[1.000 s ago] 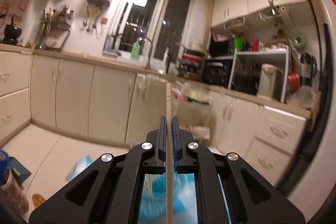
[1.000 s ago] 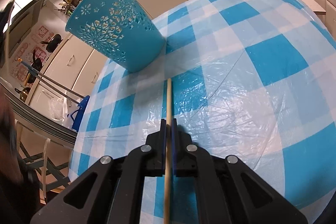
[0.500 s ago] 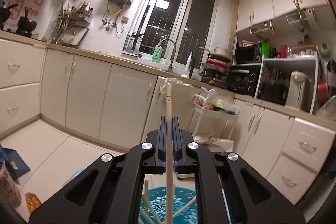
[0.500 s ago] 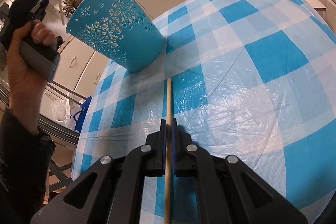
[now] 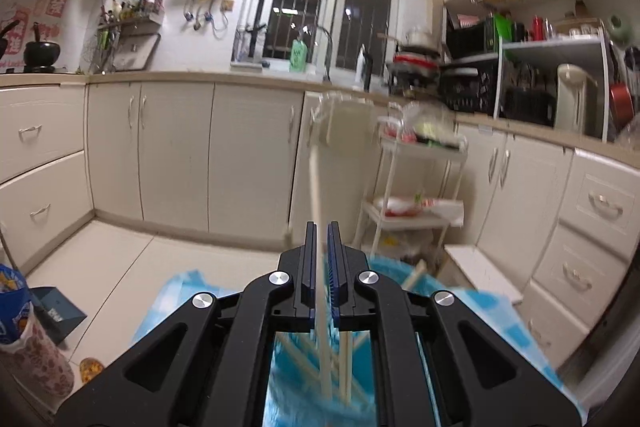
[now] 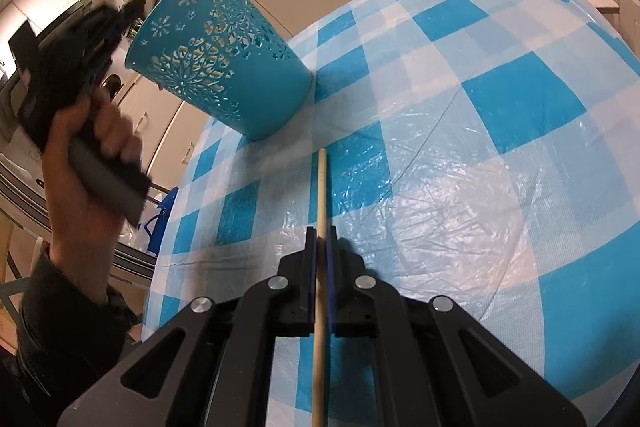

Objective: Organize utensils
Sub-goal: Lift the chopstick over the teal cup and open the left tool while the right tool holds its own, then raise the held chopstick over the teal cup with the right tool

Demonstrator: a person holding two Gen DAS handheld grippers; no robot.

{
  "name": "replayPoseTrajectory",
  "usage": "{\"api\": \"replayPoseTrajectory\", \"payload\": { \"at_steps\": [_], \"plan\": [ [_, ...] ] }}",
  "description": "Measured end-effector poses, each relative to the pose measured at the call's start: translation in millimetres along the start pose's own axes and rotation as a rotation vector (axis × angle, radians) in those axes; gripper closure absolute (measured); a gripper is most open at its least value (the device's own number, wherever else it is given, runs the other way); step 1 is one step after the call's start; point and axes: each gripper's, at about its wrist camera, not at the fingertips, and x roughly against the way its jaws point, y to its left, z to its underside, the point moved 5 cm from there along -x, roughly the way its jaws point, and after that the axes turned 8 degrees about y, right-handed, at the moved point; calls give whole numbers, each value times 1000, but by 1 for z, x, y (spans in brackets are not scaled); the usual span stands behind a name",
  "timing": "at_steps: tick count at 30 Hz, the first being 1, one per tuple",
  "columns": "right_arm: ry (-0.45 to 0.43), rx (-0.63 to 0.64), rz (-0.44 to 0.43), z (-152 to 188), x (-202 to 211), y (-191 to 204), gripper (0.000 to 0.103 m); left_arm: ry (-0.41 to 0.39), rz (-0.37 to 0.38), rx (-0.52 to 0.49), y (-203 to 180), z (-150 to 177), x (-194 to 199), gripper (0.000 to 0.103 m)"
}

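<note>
1. since half a second ago the left gripper [image 5: 322, 227] has come down over the teal utensil holder [image 6: 224, 67]. in the right wrist view the person's left hand [image 6: 92, 147] now sits lower, just left of the holder's rim. in the left wrist view the holder's mouth and the chopsticks already inside [image 5: 414, 273] now fill the space under the fingers.
2. the left fingers are almost together, with the left chopstick [image 5: 313, 183] in the narrow slit between them. the stick is smeared while the fingers are sharp, so it may be starting to slip. the frames do not settle whether the grip holds.
3. for the task, this reads as the drop-off: one more stick is about to join the bundle.
4. the left chopstick's long axis runs up the view, no longer centred. its top leans slightly left and its lower end reaches down among the sticks in the holder.
5. the right gripper [image 6: 321, 231] has not shifted. its fingers stay clamped on the right chopstick [image 6: 322, 187] above the checked worktop [image 6: 480, 107].
6. that stick lies along the fingers, its far tip aimed at the holder's base and stopping just short of it. whether the tip touches the cloth is unclear.
</note>
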Motion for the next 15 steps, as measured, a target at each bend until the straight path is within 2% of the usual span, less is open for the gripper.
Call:
{"api": "replayPoseTrajectory", "payload": {
  "at_steps": [2, 5, 7, 9, 15],
  "plan": [
    [-8, -14, -1, -1, 1, -2, 98, 18, 1, 2, 3, 9, 12, 96],
    [-26, -21, -14, -1, 5, -3, 98, 19, -4, 22, 10, 18, 34, 86],
    [-46, -25, -34, -2, 9, -3, 98, 5, -18, 39, 17, 27, 56, 70],
    [-63, -41, -55, -3, 13, -4, 98, -2, -35, 58, 25, 35, 73, 63],
    [-218, 22, -121, -34, 51, 32, 98, 70, -60, 161, 59, 83, 105, 55]
  ]
}}
